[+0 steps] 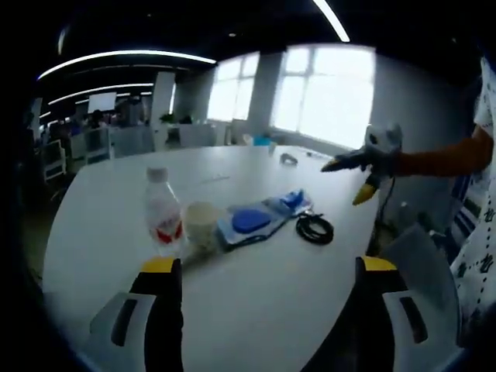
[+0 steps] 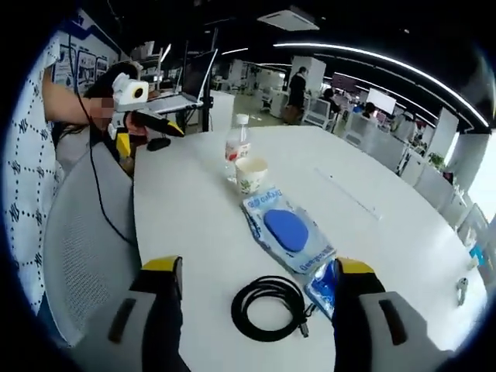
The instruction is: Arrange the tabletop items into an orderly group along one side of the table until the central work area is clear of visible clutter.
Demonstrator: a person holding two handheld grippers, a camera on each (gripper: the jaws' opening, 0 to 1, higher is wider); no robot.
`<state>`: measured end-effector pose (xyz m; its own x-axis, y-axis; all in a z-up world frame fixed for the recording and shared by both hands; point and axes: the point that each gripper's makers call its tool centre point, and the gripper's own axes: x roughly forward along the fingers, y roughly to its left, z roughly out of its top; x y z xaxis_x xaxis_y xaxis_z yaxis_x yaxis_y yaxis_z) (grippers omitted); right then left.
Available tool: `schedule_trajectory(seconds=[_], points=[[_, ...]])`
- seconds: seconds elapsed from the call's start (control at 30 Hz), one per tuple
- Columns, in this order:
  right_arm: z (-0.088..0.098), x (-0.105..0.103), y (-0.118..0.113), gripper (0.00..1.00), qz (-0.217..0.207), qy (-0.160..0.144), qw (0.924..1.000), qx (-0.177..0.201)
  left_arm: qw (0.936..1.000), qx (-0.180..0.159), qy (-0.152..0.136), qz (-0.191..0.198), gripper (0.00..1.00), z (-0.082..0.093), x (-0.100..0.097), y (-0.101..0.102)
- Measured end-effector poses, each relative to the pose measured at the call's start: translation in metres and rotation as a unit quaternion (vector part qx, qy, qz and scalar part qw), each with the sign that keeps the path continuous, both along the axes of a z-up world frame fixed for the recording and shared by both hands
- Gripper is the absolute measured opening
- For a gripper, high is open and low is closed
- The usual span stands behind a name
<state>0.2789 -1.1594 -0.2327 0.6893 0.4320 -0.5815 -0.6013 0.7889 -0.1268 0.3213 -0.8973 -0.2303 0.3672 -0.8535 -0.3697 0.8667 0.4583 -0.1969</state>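
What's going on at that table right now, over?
Left gripper and right gripper open, empty. Bottle, cup, blue packets, cable lined up on table. Nothing blocking.

My left gripper view takes in big bright windows (image 1: 325, 89) at the upper middle of the frame, with long ceiling light strips (image 1: 128, 56) curving across the upper left. Below those strips, at the far left, sit office desks and chairs (image 1: 77, 143), too blurred for me to tell more. A pale mesh chair (image 1: 422, 263) stands at the lower right.

In my right gripper view, a grey mesh chair (image 2: 85, 232) fills the left side beside the table edge. At the upper left, a laptop (image 2: 182, 85) sits open on a stand. People (image 2: 298, 89) stand among desks at the upper middle, and a ceiling air unit (image 2: 291, 17) hangs at the top.
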Motion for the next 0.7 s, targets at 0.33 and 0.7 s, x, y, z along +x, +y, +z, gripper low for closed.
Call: schedule_trajectory(seconds=[0.33,0.7], points=[[-0.021,-0.023,-0.040,0.81,-0.105,0.006,0.9943,0.018,0.9999,0.009,0.008,0.009,0.92,-0.014,-0.007,0.005],[-0.038,-0.048,-0.080,0.84,-0.208,-0.012,0.9776,0.030,0.9998,0.013,0.010,0.014,0.92,-0.020,-0.013,0.005]])
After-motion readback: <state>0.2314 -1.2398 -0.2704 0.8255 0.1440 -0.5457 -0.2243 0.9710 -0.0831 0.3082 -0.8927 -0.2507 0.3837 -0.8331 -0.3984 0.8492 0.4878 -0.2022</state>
